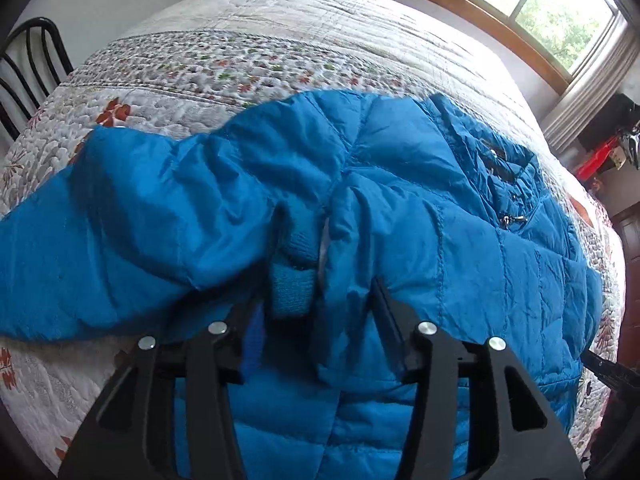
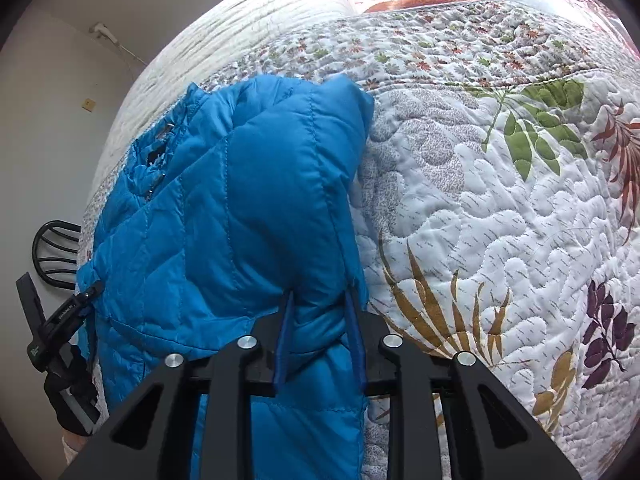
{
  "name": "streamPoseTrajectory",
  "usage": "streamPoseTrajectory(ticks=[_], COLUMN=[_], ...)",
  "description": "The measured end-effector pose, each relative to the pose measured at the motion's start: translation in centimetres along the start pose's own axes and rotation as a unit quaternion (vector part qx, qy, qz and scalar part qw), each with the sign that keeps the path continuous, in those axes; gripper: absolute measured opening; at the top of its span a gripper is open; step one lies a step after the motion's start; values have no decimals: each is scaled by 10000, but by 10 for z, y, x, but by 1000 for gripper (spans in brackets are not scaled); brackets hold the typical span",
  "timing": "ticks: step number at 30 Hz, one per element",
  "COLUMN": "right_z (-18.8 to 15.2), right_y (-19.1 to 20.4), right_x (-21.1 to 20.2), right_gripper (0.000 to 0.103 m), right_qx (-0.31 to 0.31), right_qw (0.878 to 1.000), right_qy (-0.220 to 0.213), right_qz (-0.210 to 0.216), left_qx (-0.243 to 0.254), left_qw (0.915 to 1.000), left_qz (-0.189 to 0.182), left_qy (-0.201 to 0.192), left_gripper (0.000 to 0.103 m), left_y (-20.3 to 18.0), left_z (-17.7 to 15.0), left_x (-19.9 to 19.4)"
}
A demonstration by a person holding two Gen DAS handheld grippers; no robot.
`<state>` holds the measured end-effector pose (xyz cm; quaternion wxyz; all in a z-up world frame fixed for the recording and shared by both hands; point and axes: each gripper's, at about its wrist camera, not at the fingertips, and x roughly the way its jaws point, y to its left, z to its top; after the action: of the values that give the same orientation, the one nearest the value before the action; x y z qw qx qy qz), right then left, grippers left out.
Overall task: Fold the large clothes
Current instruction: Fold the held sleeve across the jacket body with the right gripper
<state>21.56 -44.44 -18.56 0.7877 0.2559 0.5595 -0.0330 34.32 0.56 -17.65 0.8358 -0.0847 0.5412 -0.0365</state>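
Left wrist view: a blue quilted puffer jacket (image 1: pixel 420 200) lies spread across a bed covered by a white floral quilt (image 1: pixel 248 40). The shell is shiny and creased, stitched in horizontal channels. One sleeve (image 1: pixel 132 220) runs out to the left, ending in a ribbed knit cuff (image 1: pixel 290 284) that sits just ahead of the left gripper (image 1: pixel 316 292). The jaws stand spread; the cuff and a bunched fold of shell lie between them, and neither pad visibly presses the fabric. The collar, with a zip pull (image 1: pixel 506 220), is toward the far right. A black chair (image 1: pixel 28 68) stands beyond the bed at left, and a wood-framed window (image 1: pixel 532 4) is at upper right.

Right wrist view: the same jacket (image 2: pixel 224 200) lies along the left part of the bed, its right side folded in so a straight edge meets bare quilt (image 2: pixel 500 220) printed with leaves. The right gripper (image 2: pixel 318 300) has its jaws pinching a puffed ridge of jacket fabric near that edge, with the blue pads pressed into it on both sides. The left gripper's body (image 2: pixel 60 332) shows at the lower left, beside the jacket.
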Motion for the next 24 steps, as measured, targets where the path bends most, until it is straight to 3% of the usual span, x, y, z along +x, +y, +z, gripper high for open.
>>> streamPoseTrajectory(ticks=[4,7,9,13,18,24], right_z=[-3,-3,-3,-9,-14,-16], right_y=[30,65,84,102,99,94], right_x=[-34,-30,-15,24,54,68], right_gripper=[29,29,29,29,27,25], right_qx=[-382,-704,-821,-887,-836,-692], right_qw=[9987,9971,9961,9957,9953,9964], right_qy=[-281,-204,-66,243,448,462], right_qz=[195,194,303,105,-170,-155], left_qx=[-159,109,393,781,936,1137], left_qw=[9982,9986,9982,9968,9954,9933], left_qz=[162,-102,-206,-49,164,198], left_qy=[-548,-506,-394,-139,158,102], left_gripper=[51,53,54,54,54,55], left_y=[12,-8,-29,-52,-48,-47], left_z=[9,7,2,-12,-19,-25], left_x=[-48,-60,-51,-19,16,26])
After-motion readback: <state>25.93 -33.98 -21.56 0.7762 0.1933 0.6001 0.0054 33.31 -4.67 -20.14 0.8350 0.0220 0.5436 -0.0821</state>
